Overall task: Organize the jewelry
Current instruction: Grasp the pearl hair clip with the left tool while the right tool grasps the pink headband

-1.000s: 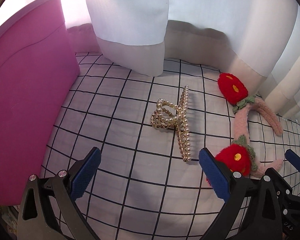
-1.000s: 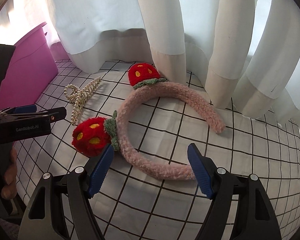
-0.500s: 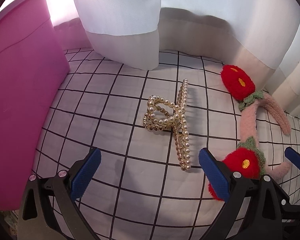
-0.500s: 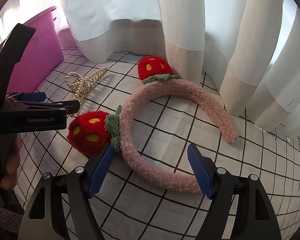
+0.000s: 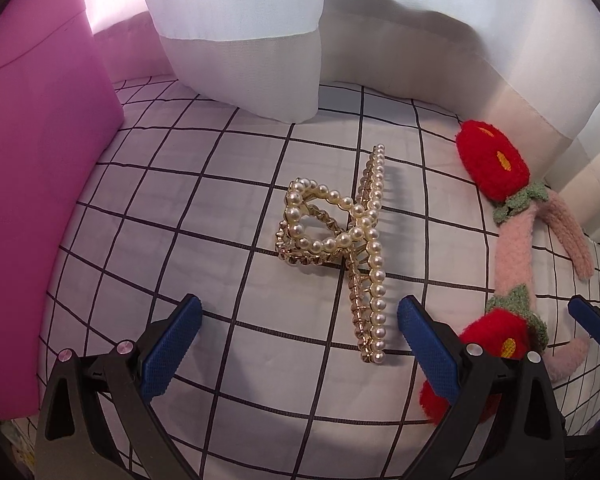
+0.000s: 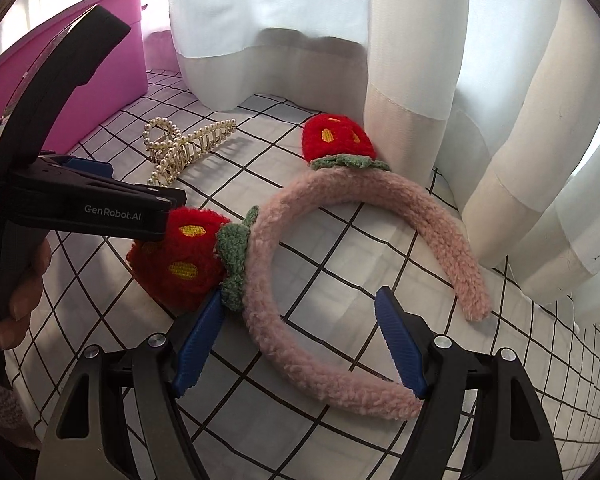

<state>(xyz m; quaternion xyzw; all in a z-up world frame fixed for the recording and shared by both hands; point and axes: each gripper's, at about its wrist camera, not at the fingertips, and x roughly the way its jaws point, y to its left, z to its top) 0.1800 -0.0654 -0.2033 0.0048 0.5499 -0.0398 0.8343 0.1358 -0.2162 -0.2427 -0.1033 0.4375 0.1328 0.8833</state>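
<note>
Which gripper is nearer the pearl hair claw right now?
Left. The left gripper hangs open just over the pearl hair claw's near end; the right gripper straddles the pink headband beside it.

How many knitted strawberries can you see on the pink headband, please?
2. One strawberry sits at the far side of the pink headband, by the curtain; the other strawberry lies nearer, beside the right gripper. None seem hidden.
</note>
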